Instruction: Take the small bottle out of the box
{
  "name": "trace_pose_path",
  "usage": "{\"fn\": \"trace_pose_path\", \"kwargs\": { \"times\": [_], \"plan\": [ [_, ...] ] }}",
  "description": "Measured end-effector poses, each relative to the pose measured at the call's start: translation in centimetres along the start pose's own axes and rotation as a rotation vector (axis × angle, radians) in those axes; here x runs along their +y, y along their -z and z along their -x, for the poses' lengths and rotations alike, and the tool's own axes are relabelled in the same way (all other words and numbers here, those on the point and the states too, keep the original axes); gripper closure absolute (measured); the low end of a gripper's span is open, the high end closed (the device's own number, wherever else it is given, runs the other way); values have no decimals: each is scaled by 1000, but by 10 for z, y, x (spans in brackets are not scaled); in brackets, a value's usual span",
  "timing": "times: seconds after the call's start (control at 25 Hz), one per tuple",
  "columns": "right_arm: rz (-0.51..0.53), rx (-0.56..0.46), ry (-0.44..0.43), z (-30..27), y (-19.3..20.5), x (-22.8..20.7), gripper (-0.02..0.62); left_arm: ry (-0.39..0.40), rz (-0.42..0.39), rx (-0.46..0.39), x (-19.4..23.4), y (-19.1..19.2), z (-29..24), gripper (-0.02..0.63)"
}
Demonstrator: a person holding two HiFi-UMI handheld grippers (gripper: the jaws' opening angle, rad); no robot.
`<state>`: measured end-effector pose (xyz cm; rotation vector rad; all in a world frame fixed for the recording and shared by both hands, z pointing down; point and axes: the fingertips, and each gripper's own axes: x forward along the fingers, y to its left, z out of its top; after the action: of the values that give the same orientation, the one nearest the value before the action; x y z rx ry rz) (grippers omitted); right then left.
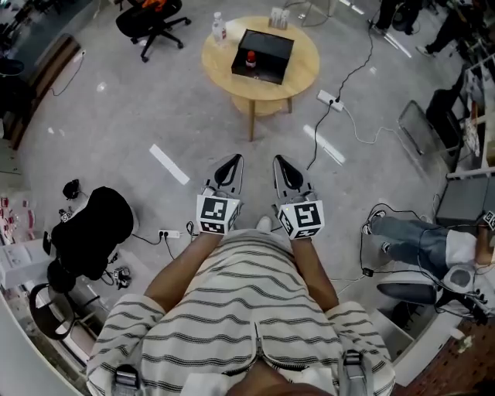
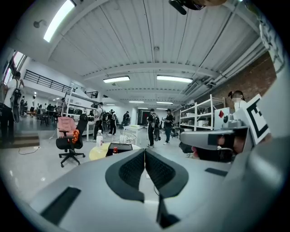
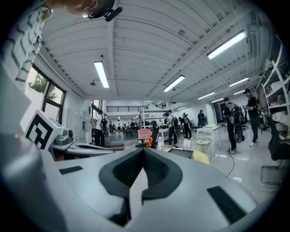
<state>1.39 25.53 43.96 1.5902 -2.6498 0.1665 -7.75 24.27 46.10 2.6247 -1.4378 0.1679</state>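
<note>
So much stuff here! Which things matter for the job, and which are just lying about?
For the job: small bottle, black box holding it, round table, left gripper, right gripper (both shut, empty).
Lying about: clear bottle on the table, office chair, power strip, black bag on the floor.

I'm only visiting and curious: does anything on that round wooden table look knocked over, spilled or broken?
Nothing stands out. The black box lies flat on the round wooden table, the small red-capped bottle stands upright inside it, and a clear plastic bottle stands beside the box. No spill or damage shows.
</note>
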Motion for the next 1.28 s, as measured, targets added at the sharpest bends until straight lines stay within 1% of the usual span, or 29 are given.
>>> {"fn": "trace_pose_path", "kwargs": {
  "times": [0.2,0.44,0.56,0.68,0.92,1.12,1.28],
  "plan": [
    [-7,8,-19,4,2,-14,584,-4,-4,8,-14,0,-9,584],
    [-5,-2,-62,8,1,-37,584,-31,-4,9,-29,-1,-29,583],
    [-9,0,-72,14,5,-52,584,-44,0,14,-43,5,-38,583],
    [-10,6,-88,16,9,-59,584,-64,9,35,-50,16,-37,583],
    [-21,20,-98,9,18,-70,584,-91,24,55,-44,23,-48,583],
    [-24,35,-101,-22,23,-83,584,-68,10,66,-31,27,-77,583],
    [-17,48,-94,-56,21,-98,584,-68,17,62,-5,22,-108,583]
  ]
}}
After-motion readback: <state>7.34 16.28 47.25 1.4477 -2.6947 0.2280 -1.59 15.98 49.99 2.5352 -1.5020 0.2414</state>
